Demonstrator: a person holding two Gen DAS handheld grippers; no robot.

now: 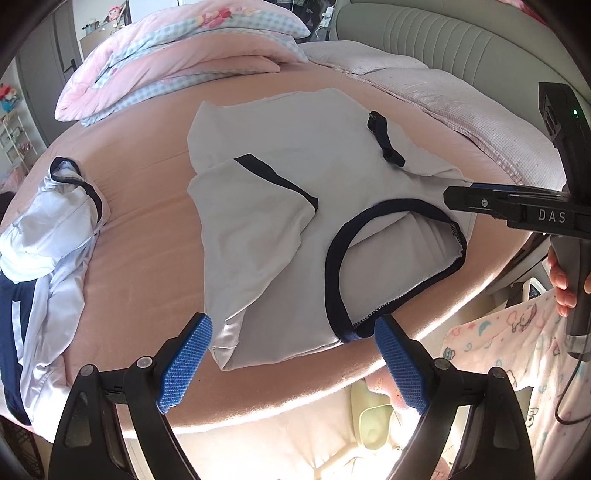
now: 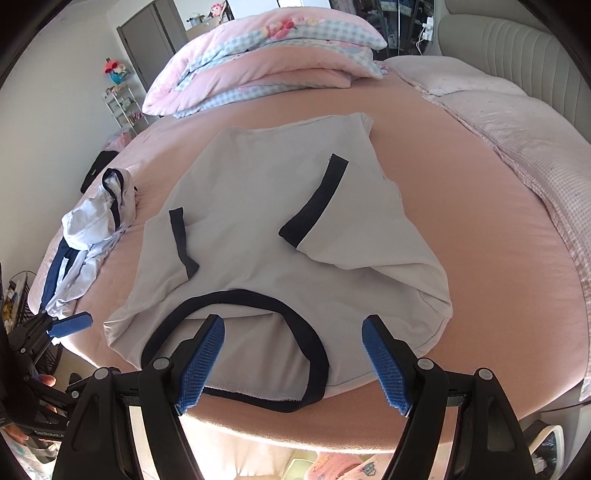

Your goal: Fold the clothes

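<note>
A white T-shirt (image 1: 280,155) (image 2: 258,206) with navy trim lies flat on the pink bed (image 1: 147,206) (image 2: 480,229). Both sleeves are folded in over its body, and the navy collar (image 1: 338,254) (image 2: 236,299) faces the near edge. My left gripper (image 1: 293,343) hovers open over the shirt's near-left shoulder, with nothing pinched between its blue pads. My right gripper (image 2: 293,354) also stands open, above the collar and near hem. It shows from the side (image 1: 454,197) in the left wrist view, held by a hand (image 1: 561,280). The left gripper (image 2: 74,321) appears at the lower left of the right wrist view.
A crumpled pile of white and navy clothes (image 1: 48,240) (image 2: 96,221) lies at the bed's left. A folded pink and checked quilt (image 1: 184,55) (image 2: 266,55) sits at the far side, with a pale pillow (image 1: 424,81) (image 2: 517,122) and padded headboard (image 1: 461,33) on the right. The bed edge runs just below the grippers.
</note>
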